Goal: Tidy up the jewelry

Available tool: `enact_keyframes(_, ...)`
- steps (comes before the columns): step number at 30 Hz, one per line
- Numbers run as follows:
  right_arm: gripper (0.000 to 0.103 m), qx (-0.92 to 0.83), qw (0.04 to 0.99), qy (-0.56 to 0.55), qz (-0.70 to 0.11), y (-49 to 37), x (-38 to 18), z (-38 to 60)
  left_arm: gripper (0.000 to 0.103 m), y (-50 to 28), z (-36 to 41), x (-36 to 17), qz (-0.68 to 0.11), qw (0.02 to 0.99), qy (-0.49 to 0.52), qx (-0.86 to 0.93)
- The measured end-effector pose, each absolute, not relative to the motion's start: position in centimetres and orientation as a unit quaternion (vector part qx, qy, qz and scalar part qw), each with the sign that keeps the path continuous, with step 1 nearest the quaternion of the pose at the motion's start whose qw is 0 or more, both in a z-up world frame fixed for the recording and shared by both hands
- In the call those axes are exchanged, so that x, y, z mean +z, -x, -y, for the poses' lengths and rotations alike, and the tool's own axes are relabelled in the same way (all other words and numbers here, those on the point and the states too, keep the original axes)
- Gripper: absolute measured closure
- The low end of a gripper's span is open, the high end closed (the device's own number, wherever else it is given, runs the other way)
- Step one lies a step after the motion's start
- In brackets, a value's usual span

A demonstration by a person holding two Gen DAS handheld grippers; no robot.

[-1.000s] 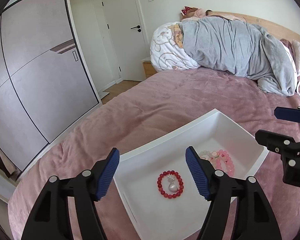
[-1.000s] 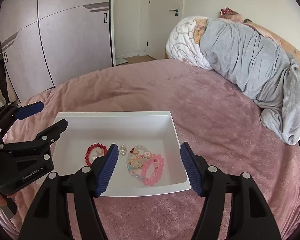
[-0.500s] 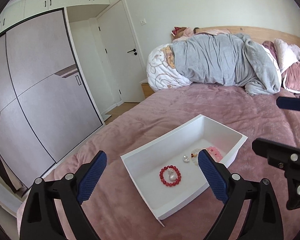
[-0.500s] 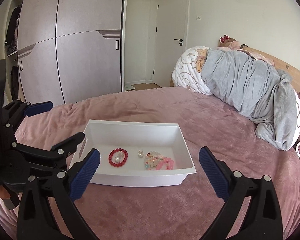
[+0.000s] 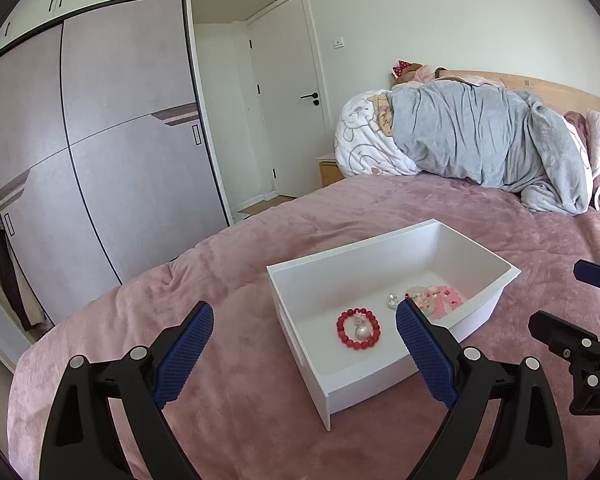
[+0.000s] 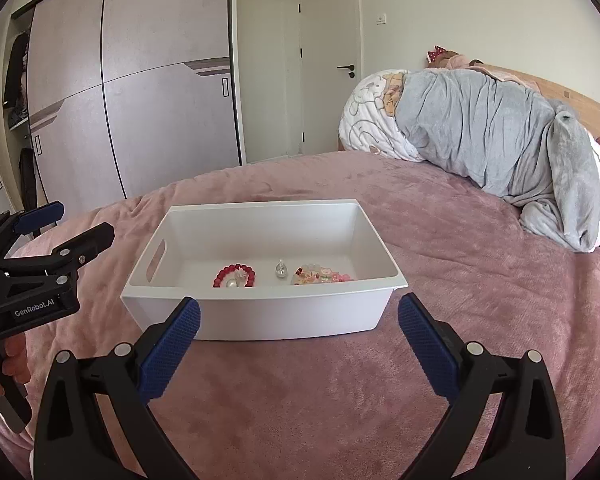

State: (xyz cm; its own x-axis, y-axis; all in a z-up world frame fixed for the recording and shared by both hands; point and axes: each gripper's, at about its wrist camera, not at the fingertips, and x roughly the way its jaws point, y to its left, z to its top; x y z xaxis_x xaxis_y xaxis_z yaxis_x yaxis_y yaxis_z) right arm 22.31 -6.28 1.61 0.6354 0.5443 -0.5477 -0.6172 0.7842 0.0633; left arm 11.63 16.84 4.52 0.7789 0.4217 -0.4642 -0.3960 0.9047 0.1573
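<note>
A white bin (image 5: 380, 242) (image 6: 260, 206) rests on the pink bedspread. Inside lie a red bead bracelet (image 5: 341, 326) (image 6: 220, 276) with a pearl in its ring, a small clear charm (image 5: 392, 300) (image 6: 281, 269), and a heap of pink and pastel bracelets (image 5: 436, 294) (image 6: 320, 276). My left gripper (image 5: 304, 312) (image 6: 82, 222) hovers open off the bin's left end, holding nothing. In front of the bin's long near wall my right gripper (image 6: 299, 304) (image 5: 558, 296) is wide open and empty, clear of the bin.
A grey blanket (image 6: 492, 128) and printed pillow (image 5: 364, 148) are piled at the wooden headboard. Sliding wardrobe doors (image 5: 120, 152) and a white door (image 6: 332, 72) stand beyond the bed's left edge. A hand (image 6: 14, 360) grips the left tool's handle.
Both grippers have drawn back from over the bin, so it now sits farther ahead of them. Both pairs of jaws have spread wider.
</note>
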Motion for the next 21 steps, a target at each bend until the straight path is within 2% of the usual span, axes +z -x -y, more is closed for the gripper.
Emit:
enact_keyframes(10, 0.005, 0.339, 0.896, 0.064, -0.280, -22.9, 0.2, 6.2, 0.007, -11.4, -16.6, 1.5, -0.256, 0.934, 0.026, 0.246)
enact_keyframes(21, 0.005, 0.342, 0.895, 0.082, -0.274, -22.3, -0.4, 5.2, 0.007, -12.1, -16.7, -0.9, -0.276, 0.929, 0.027, 0.246)
